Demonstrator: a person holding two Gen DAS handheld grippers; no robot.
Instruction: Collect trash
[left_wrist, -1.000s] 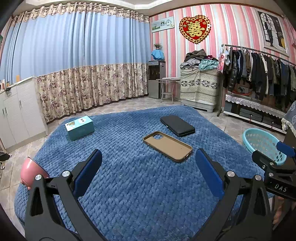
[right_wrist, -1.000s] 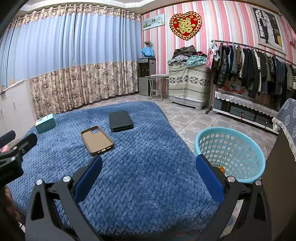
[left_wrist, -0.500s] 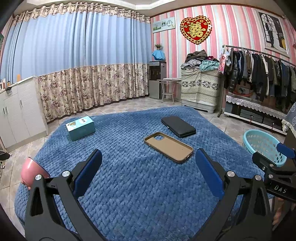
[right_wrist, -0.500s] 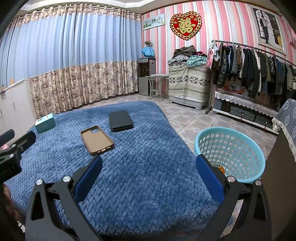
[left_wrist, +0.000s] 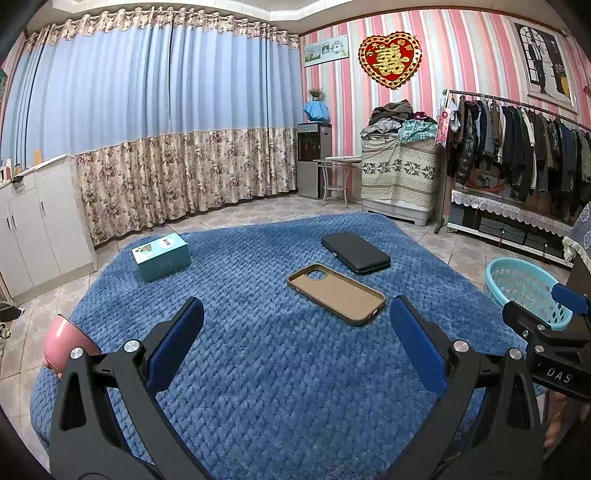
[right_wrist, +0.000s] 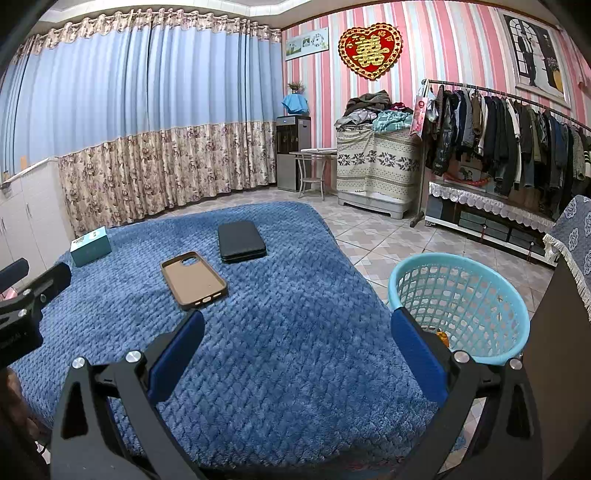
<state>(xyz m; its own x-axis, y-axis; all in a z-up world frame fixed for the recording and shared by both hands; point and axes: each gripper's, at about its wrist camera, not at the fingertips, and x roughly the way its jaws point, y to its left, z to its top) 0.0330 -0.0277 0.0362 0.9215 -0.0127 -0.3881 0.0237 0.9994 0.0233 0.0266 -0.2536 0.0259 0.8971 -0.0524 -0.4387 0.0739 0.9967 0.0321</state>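
Both wrist views low over the blue quilted blanket (left_wrist: 295, 369), facing the curtains, sharing the tan phone case (left_wrist: 336, 293) (right_wrist: 194, 279)

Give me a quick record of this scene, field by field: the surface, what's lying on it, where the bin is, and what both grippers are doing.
surface: blue blanket
items on it: tan phone case, open side up; black wallet case just beyond it; teal box at the far left edge
bin: light blue basket on the tiled floor, right of the blanket; something small and orange inside
left gripper: open, empty, above the blanket
right gripper: open, empty, near the basket
other: pink bowl at the blanket's left edge
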